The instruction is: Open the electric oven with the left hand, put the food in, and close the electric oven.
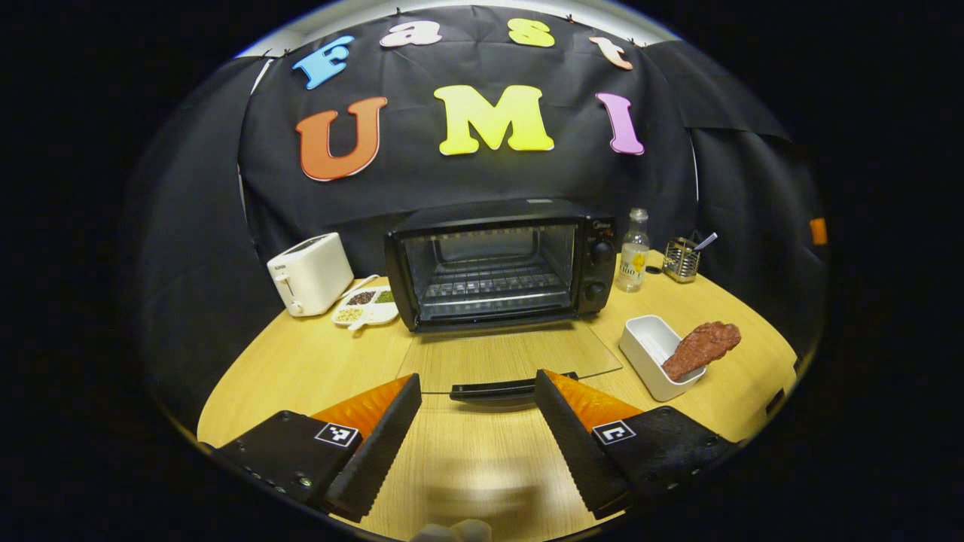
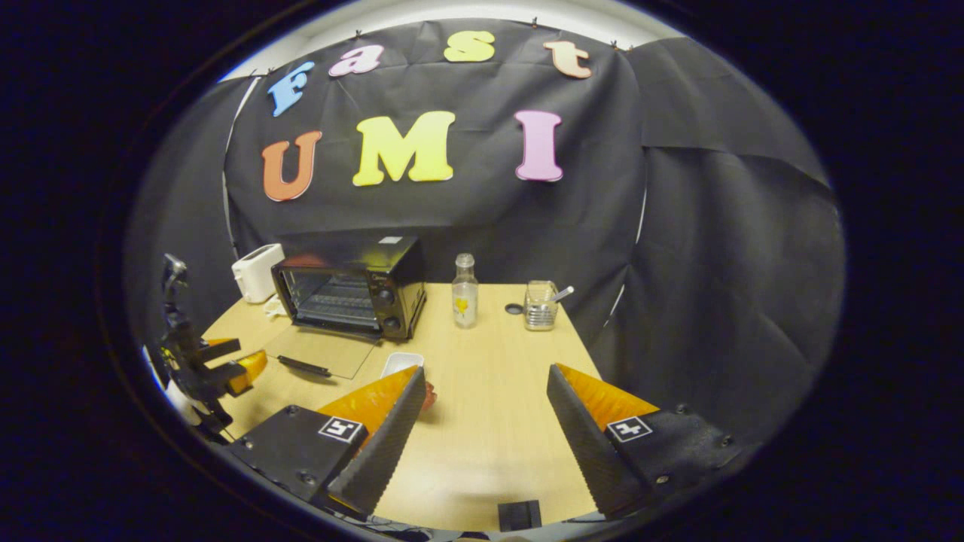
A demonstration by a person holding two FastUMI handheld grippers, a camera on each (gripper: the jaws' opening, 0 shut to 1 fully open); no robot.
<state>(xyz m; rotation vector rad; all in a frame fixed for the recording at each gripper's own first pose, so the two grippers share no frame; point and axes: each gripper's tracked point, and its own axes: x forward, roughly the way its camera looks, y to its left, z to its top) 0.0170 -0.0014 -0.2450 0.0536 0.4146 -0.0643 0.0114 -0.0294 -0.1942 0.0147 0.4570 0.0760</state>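
Note:
The black electric oven [image 1: 497, 263] stands at the back of the table with its glass door [image 1: 512, 354] folded flat down and its rack bare. My left gripper [image 1: 478, 382] is open, its fingertips on either side of the door's black handle [image 1: 497, 390] and not touching it. A reddish-brown piece of food [image 1: 700, 348] leans in a white dish [image 1: 648, 342] to the right of the door. In the right gripper view, my right gripper [image 2: 485, 372] hangs open and empty over the table. Its left finger half hides the dish [image 2: 401, 363]. The oven [image 2: 350, 295] and the left gripper [image 2: 233, 365] lie to the left.
A white toaster [image 1: 310, 272] and a small divided dish of seasonings [image 1: 367, 305] sit left of the oven. A clear bottle [image 1: 633, 252] and a wire holder [image 1: 681, 258] stand to its right. The round wooden table [image 1: 301, 361] ends close in front of the grippers.

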